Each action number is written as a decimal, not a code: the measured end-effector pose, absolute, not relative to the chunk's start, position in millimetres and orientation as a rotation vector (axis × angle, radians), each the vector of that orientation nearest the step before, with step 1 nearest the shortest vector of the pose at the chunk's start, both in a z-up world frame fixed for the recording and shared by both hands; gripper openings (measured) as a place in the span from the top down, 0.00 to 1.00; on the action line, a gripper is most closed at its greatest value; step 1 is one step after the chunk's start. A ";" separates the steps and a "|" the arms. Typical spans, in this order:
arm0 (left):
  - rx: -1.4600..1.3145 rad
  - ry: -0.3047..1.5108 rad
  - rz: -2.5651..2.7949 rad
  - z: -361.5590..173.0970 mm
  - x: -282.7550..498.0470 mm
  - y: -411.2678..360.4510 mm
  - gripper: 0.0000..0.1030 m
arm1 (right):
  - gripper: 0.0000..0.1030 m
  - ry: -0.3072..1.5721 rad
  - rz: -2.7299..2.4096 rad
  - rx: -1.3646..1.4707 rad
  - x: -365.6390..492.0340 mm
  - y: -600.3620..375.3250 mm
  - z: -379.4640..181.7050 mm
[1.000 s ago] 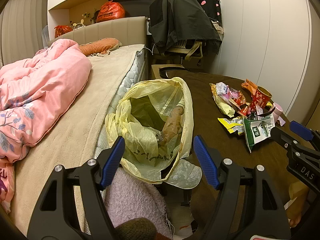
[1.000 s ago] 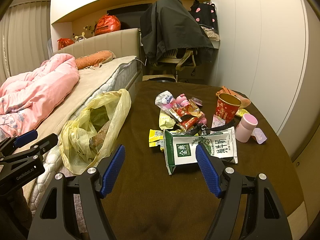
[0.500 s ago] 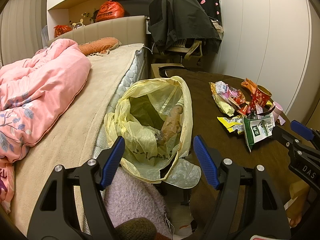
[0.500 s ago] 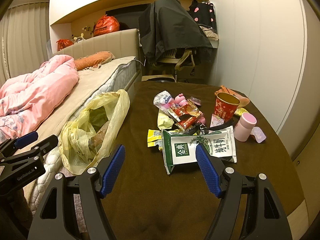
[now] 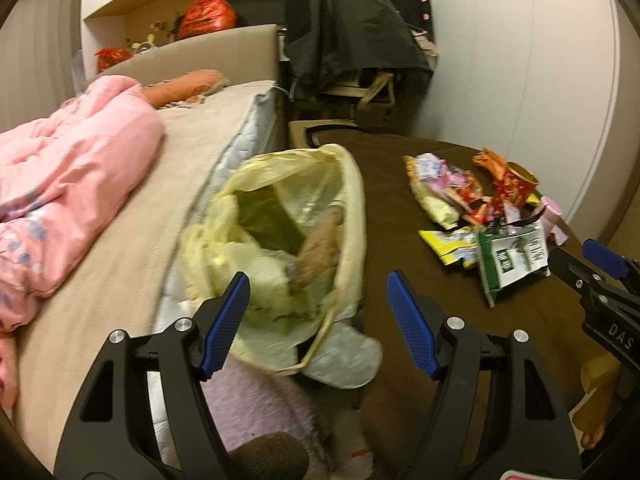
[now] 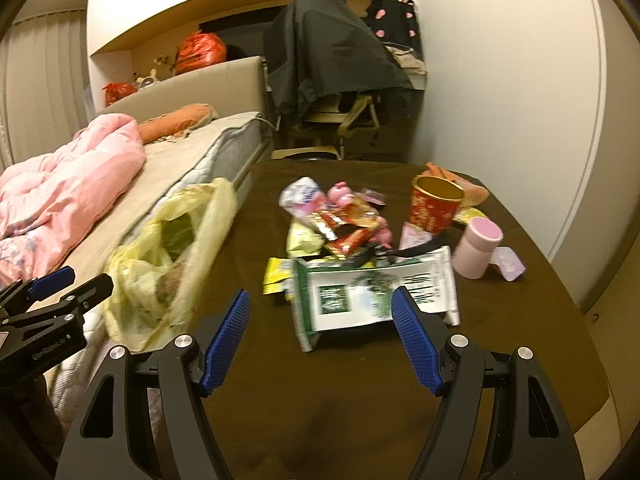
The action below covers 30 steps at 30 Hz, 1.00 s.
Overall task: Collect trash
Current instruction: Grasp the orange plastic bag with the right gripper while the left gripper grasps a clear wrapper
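task looks early. the dark brown cloth-covered table (image 6: 520,360) has a crumpled thin yellow plastic trash bag (image 5: 296,240) at its left edge, against the beige mattress (image 5: 120,260); bag mouth gapes, a few blurred brownish and green items already inside, can't identify them. most trash is not collected: the pile sits mid-table, well apart from the bag.

largest piece, a flattened green-and-white milk carton (image 6: 376,292), lies nearest the right gripper (image 6: 320,332), which is released, jaws wide, empty, lined up just short of the carton. behind it are a red-and-gold paper cup (image 6: 434,208) standing upright, a pale pink small bottle (image 6: 476,248) tipped over, a yellow snack wrapper (image 6: 280,276), and red snack wrappers (image 6: 344,228) heaped together.

left gripper (image 5: 316,320) is also released, holding nothing, pointed at the bag mouth.

writing: carton has large chinese characters, too blurred to read. "das" on the right gripper body, seen from the left wrist view. lettering on the left gripper body is unreadable.
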<state>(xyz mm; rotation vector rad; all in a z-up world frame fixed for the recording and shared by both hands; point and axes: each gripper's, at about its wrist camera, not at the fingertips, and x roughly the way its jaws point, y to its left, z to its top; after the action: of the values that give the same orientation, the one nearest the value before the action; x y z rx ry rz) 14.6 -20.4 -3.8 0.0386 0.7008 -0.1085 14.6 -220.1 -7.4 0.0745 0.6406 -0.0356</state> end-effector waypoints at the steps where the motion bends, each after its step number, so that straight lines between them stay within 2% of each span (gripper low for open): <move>1: 0.034 0.699 -0.128 -5.9 17.5 -24.5 0.34 | 0.33 0.638 -0.049 0.076 16.0 -226.8 -8.4; 10: 0.038 0.782 -0.283 -26.5 62.8 -87.6 0.33 | 0.33 0.669 -0.166 0.112 32.9 -312.4 -27.2; 18: 0.026 0.697 -0.375 -4.3 117.1 -149.3 0.29 | 0.33 0.621 -0.205 0.099 74.6 -400.6 -15.5; 24: 0.062 0.749 -0.390 5.0 165.8 -184.4 0.29 | 0.33 0.668 -0.079 0.137 173.5 -462.3 -18.0; 30: 0.095 0.771 -0.319 -0.1 195.6 -187.0 0.29 | 0.33 0.767 0.060 0.128 299.1 -484.3 -42.2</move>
<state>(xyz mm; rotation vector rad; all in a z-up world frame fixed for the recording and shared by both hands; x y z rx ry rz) 195.6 -187.0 -0.1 0.0946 0.7711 -0.3193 299.1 -484.3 -42.2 0.1284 0.7667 0.0604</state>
